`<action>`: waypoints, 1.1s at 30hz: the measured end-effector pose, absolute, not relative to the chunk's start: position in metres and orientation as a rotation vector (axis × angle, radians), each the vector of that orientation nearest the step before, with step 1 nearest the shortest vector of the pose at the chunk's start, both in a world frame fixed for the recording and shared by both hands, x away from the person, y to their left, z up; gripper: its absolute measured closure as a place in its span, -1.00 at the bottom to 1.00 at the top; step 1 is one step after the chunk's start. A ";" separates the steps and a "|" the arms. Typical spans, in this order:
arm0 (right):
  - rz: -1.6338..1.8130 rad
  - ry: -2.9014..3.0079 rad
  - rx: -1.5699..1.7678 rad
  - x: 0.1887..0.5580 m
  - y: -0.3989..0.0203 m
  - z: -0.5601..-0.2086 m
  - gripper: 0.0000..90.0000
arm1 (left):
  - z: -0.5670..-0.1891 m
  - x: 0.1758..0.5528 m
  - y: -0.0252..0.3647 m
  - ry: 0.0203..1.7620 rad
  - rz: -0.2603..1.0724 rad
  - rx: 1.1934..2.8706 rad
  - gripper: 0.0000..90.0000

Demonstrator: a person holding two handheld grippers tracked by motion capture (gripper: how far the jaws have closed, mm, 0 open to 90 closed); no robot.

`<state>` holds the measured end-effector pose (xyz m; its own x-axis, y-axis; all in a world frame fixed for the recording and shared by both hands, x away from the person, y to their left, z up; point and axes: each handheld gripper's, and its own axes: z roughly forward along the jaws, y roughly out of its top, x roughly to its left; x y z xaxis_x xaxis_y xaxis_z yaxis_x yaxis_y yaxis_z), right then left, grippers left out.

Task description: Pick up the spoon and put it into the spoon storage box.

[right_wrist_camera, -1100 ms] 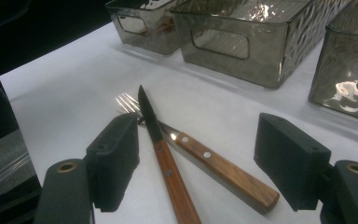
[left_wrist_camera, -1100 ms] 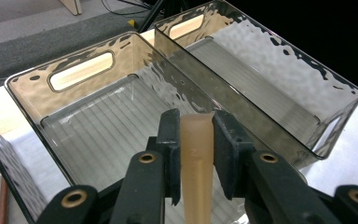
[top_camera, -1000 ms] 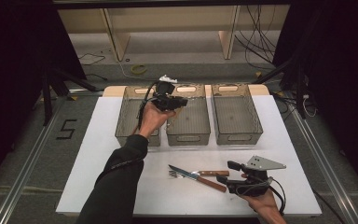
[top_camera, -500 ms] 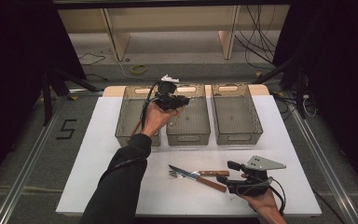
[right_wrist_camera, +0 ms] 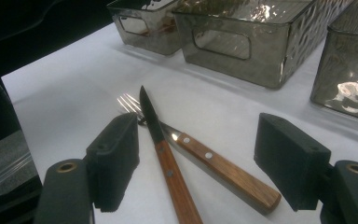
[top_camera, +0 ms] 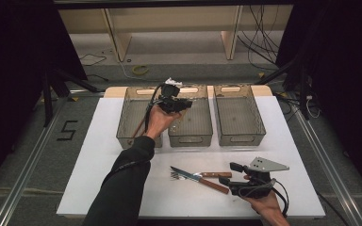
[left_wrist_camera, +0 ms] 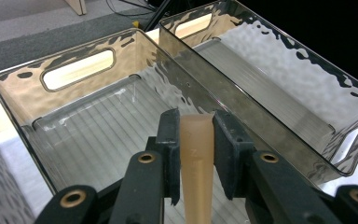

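While my left gripper (left_wrist_camera: 196,140) holds a pale wooden handle (left_wrist_camera: 196,163), perhaps a spoon, above the middle bin (top_camera: 191,123), my right gripper (right_wrist_camera: 198,163) waits with fingers wide around the knife (right_wrist_camera: 168,163) and fork (right_wrist_camera: 214,163), their long axes pointing away from me on the counter (top_camera: 99,160).

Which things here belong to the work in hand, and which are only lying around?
In the work:
- left gripper, shut on a tan wooden handle
- middle bin below it
- knife, fork, between the open right gripper

Lying about:
- yellow ring
- cables
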<state>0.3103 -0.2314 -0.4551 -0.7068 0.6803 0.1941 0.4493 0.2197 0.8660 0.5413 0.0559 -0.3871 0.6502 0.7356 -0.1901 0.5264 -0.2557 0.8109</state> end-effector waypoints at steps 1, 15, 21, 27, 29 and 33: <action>1.484 2.265 1.072 0.310 -0.231 -0.455 -0.31 | -0.388 0.542 0.056 0.992 0.278 1.931 0.61; 1.486 2.263 1.071 0.310 -0.231 -0.455 -0.31 | -0.376 0.534 0.071 0.973 0.236 1.896 -0.02; 1.477 2.270 1.063 0.310 -0.229 -0.455 -0.31 | -0.365 0.515 0.087 0.921 0.222 1.913 -0.24; 1.455 2.300 1.044 0.310 -0.225 -0.451 -0.31 | -0.365 0.494 0.107 0.915 0.189 1.894 -0.45; 1.459 2.309 1.040 0.310 -0.223 -0.451 -0.31 | -0.367 0.487 0.112 0.917 0.173 1.888 -0.51; 1.439 2.336 1.021 0.311 -0.220 -0.450 -0.31 | -0.372 0.468 0.123 0.893 0.180 1.870 -0.53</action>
<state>0.3112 -0.2197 -0.4500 -0.7366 0.6547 0.1695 0.4458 0.2817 0.8496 0.4679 0.1230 -0.3722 0.7145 0.6499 -0.2590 0.4986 -0.2134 0.8401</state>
